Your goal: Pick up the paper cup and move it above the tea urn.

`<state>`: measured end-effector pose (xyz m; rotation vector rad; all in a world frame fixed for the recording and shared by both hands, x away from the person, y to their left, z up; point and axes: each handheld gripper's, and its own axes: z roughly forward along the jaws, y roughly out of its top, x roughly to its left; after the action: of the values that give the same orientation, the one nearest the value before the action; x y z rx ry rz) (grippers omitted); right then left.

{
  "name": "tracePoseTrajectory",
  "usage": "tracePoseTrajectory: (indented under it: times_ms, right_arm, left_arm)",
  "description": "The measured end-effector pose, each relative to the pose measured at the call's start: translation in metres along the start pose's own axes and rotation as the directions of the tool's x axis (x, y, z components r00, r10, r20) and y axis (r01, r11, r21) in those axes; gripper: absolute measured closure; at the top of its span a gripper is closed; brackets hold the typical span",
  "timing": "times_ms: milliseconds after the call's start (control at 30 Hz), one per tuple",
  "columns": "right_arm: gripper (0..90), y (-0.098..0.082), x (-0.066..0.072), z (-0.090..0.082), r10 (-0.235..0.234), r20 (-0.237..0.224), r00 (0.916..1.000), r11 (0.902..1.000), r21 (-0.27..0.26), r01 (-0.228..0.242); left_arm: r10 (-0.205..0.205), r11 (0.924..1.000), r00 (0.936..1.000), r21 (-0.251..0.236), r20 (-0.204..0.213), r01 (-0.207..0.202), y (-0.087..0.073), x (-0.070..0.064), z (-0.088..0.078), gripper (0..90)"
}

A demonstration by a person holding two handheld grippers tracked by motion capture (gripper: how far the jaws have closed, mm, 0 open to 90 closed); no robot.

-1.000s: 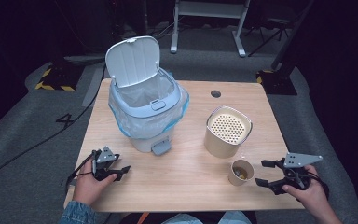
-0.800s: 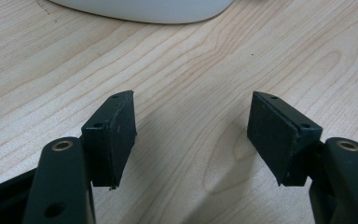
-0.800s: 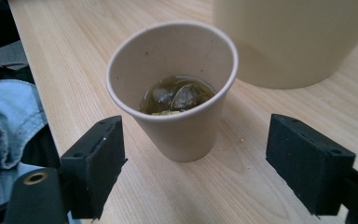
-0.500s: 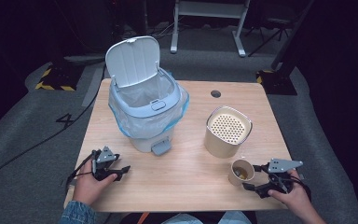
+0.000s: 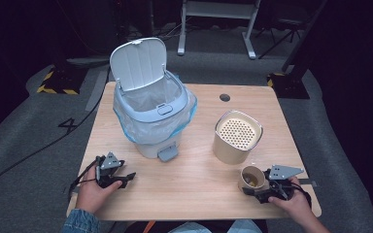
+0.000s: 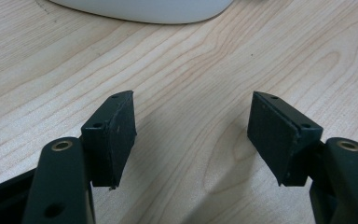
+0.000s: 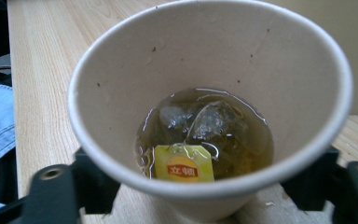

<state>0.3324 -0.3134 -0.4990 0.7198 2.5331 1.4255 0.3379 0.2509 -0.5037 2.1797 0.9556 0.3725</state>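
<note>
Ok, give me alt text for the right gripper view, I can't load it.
A paper cup sits between the right gripper's two black jaws, which have just been closing around it. Inside, a tea bag with a yellow tag lies in shallow brown tea, on a wooden table.

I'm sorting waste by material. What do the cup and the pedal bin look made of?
The cup looks like matte beige paper, with a thin rolled rim and tea stains on its wall. The pedal bin looks like smooth pale grey-blue moulded plastic, lined with a thin translucent bag.
</note>
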Motion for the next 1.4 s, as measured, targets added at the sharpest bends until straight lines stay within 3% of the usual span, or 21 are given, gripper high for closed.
tracePoseTrajectory:
  times_ms: [400, 667, 933, 1400]
  right_arm:
    - [30.5, -0.001, 0.0, -0.002, 0.003, -0.001, 1.0, 1.0, -0.008, -0.003]
    - [30.7, 0.005, -0.002, -0.011, 0.018, 0.01, 0.9998, 0.9996, -0.02, -0.018]
    - [30.6, 0.019, -0.008, -0.025, 0.037, 0.026, 0.999, 0.9991, -0.021, -0.036]
    - [31.0, 0.059, -0.022, -0.053, 0.026, 0.075, 0.9969, 0.9992, -0.031, -0.023]
  left_arm:
    - [-0.001, 1.0, 1.0, 0.001, 0.001, 0.001, 0.0, 0.0, 0.0, 32.7]
    - [0.001, 1.0, 1.0, 0.0, 0.001, -0.001, 0.0, 0.0, 0.0, 32.7]
    - [0.005, 1.0, 1.0, 0.002, -0.004, -0.005, 0.001, 0.0, 0.001, 32.6]
    - [0.003, 1.0, 1.0, 0.002, -0.001, -0.003, 0.001, 0.0, 0.001, 32.6]
